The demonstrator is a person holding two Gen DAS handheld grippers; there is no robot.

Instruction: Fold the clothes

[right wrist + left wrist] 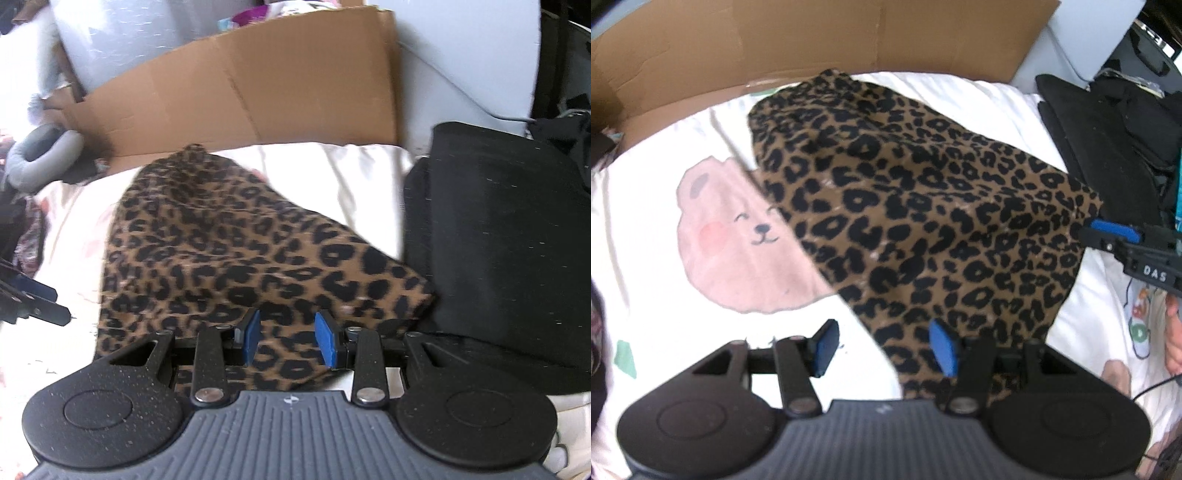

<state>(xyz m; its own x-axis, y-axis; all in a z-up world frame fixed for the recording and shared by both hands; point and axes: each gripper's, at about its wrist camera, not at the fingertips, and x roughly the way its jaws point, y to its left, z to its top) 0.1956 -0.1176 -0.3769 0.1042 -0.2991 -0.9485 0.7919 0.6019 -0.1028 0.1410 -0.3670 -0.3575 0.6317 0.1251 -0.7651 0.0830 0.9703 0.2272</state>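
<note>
A leopard-print garment (916, 206) lies spread on the white bedsheet (657, 306) with a pink bear print. My left gripper (884, 347) hovers open at the garment's near edge, its right finger over the fabric and its left finger over bare sheet. In the right wrist view the leopard-print garment (236, 251) fills the middle. My right gripper (289, 338) stands open just above its near edge, with fabric showing between the blue pads (327, 339). From the left wrist view the right gripper (1108, 230) sits at the garment's right corner.
A flattened cardboard sheet (812, 40) stands along the far side of the bed. A stack of black clothes (498, 240) lies against the garment's right edge. A grey cushion (40, 155) and other clutter sit at the far left. A hand (1174, 332) shows at the right.
</note>
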